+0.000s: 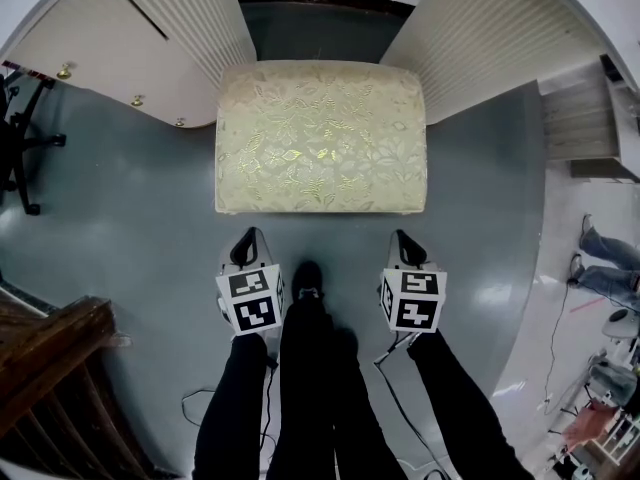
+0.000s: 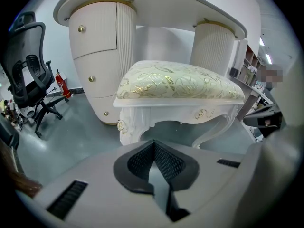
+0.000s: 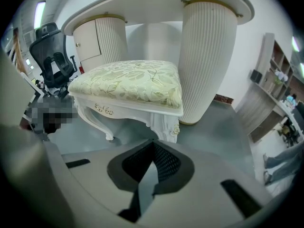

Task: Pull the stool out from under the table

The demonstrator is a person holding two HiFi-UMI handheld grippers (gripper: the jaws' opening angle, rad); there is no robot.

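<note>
Grey floor everywhere, kinda shiny. The biggest thing on it is a white dressing table, a curved surface sitting on two fat ribbed pedestals, one on the left with little gold knobs and one on the right.

The stool stands on the floor in the gap between those two pedestals. Only its back end is tucked in under the surface; most of the seat sticks out toward the person. It has a cream cushion with a gold leaf pattern and carved white legs with curly bits.

Off to the left there's a black office chair, and a wooden railing in the near left corner. The person's legs are in black, standing right in front of the stool, with some cables trailing on the floor behind.

The left gripper and right gripper are side by side, both pointed at the stool's near edge. They're just short of it, not touching. Each one has its jaws pinched together with nothing between them, left aimed at the front left leg area, right at the front right corner.
</note>
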